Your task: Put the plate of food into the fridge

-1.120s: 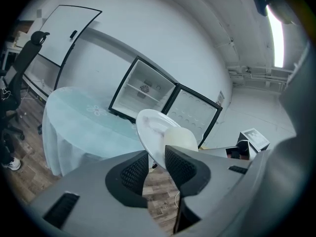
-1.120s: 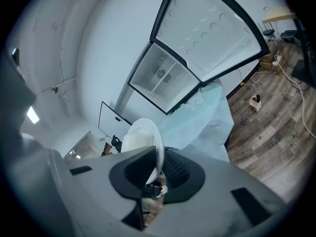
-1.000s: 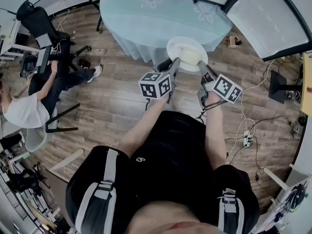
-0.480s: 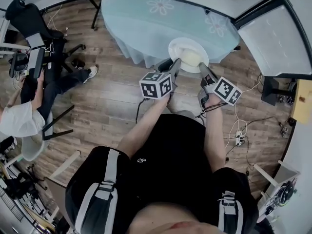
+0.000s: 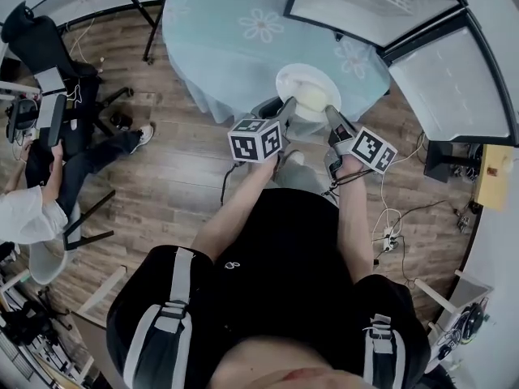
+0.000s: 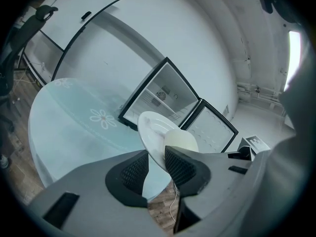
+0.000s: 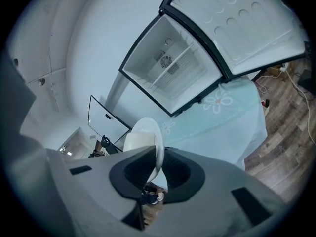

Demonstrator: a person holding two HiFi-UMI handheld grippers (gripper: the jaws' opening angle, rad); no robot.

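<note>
A white plate [image 5: 306,90] with a pale mound of food [image 5: 312,96] hangs level over the near edge of the table. My left gripper [image 5: 285,105] is shut on its left rim and my right gripper [image 5: 331,114] on its right rim. In the left gripper view the plate [image 6: 152,131] stands on edge between the ribbed pads of my left gripper [image 6: 155,164], the food [image 6: 180,141] on its right face. In the right gripper view the plate rim [image 7: 154,138] is pinched by my right gripper [image 7: 158,169]. The fridge [image 5: 369,5] stands open beyond the table, its door [image 5: 450,67] swung right.
A round table with a light blue flowered cloth [image 5: 231,31] lies between me and the fridge. A seated person [image 5: 36,205] and chairs [image 5: 36,35] are at the left. Cables and a power strip [image 5: 388,232] lie on the wooden floor at the right.
The plate and both grippers have come closer to the table and the open fridge, and the view has turned right. Both grips on the plate are unchanged.
</note>
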